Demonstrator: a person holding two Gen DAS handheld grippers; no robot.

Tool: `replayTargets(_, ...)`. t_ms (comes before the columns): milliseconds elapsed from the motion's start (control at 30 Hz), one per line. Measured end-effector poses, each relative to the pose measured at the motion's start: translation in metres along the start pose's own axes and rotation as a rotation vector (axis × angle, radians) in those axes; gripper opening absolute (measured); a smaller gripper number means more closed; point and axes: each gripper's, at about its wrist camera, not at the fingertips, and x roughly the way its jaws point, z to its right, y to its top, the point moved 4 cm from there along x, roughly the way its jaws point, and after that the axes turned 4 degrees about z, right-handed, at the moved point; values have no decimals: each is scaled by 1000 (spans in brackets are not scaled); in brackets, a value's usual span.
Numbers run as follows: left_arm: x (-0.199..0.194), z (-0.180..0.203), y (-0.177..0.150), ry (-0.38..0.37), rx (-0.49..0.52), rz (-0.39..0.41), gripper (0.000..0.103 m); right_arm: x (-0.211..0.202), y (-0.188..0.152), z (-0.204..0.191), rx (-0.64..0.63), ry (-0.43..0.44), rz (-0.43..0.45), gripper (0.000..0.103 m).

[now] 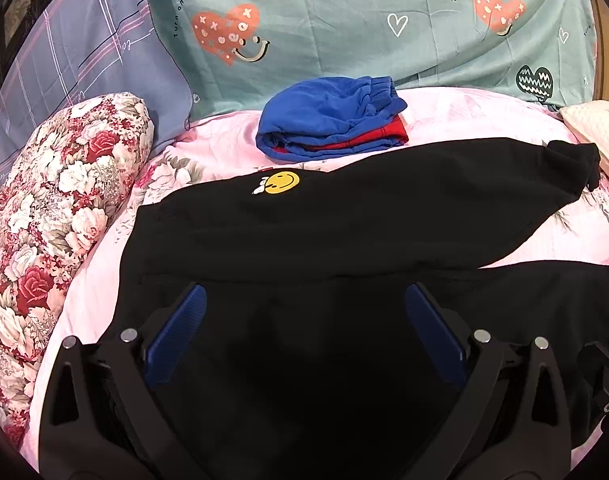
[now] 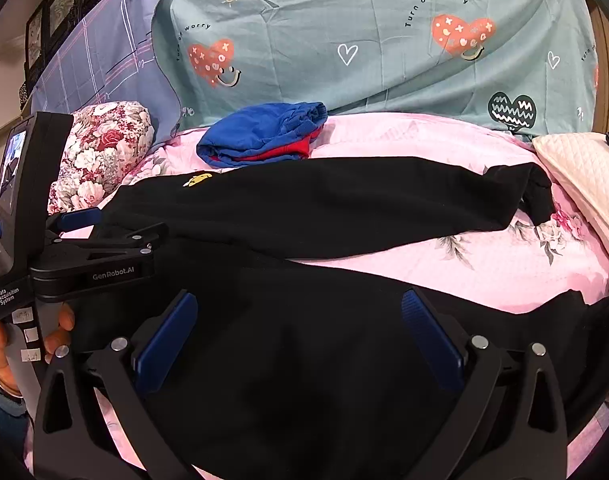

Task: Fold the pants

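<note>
One pair of black pants (image 1: pixel 344 216) is laid flat across the pink floral bedsheet (image 1: pixel 444 120), its two legs stretched toward the right and parted by a wedge of sheet; one yellow smiley patch (image 1: pixel 282 182) is seen near the waist end. Over the near part of the pants two sets of tongs are held: the left tongs (image 1: pixel 304 312) and the right tongs (image 2: pixel 300 316), each with both blue pads (image 2: pixel 166 338) spread wide and nothing gripped between them. In the right wrist view the left tongs (image 2: pixel 78 218) are seen from the side at the waist edge of the pants. Beyond the pants, one folded blue-and-red bundle (image 1: pixel 330 118) is placed on the sheet. Behind that, one teal heart-print cover (image 1: pixel 364 20) is propped. Left of the pants one floral bolster (image 1: pixel 60 208) is laid, and at their right end one cream quilted cloth (image 2: pixel 580 172) is seen.
</note>
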Motion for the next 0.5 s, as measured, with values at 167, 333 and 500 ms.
replayTargets(167,0,0,0,-2,-1,-2,101,1,0,-1,-4,1,-4,102)
replayTargets(333,2,0,0,-1,-2,-7,101,1,0,0,0,1,-6,102)
replayTargets(500,2,0,-1,-1,-3,-9,101,2,-1,0,-2,2,-11,102)
